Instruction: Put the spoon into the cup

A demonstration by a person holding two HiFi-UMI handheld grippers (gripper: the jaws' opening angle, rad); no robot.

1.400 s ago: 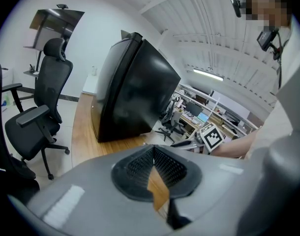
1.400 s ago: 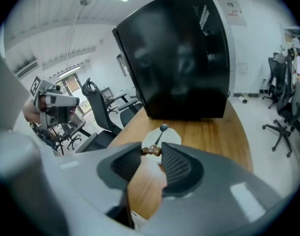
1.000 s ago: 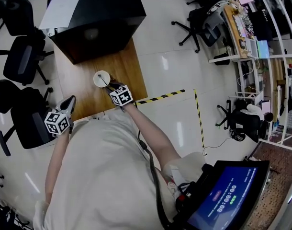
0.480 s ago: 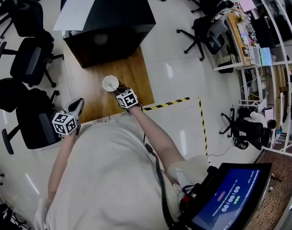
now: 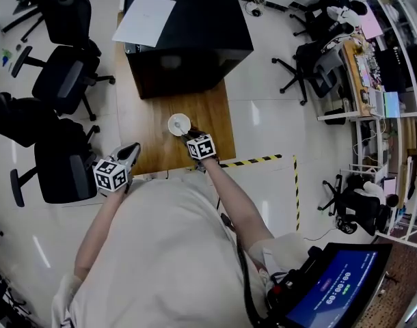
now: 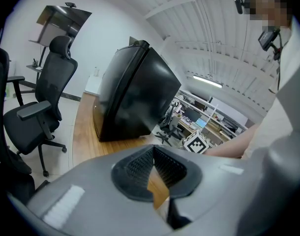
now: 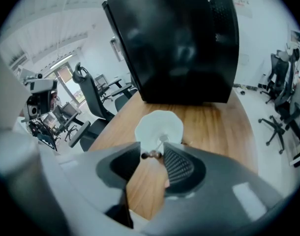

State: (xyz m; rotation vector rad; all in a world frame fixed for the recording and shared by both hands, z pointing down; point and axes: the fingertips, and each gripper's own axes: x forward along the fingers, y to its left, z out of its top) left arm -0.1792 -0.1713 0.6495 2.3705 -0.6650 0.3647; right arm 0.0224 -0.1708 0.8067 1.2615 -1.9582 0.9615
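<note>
Mid frame, the right gripper, jaws just opening a little, holds the spoon in the white cup. The left gripper is closed and empty.

Head view looks steeply down; both gripper views, seemingly low, share the table.

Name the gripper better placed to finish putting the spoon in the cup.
Right. The right gripper grips the spoon by its handle end, the other end already at the mouth of the cup. The left gripper, shut on nothing, sits at the near edge of the table, away from the cup.
</note>
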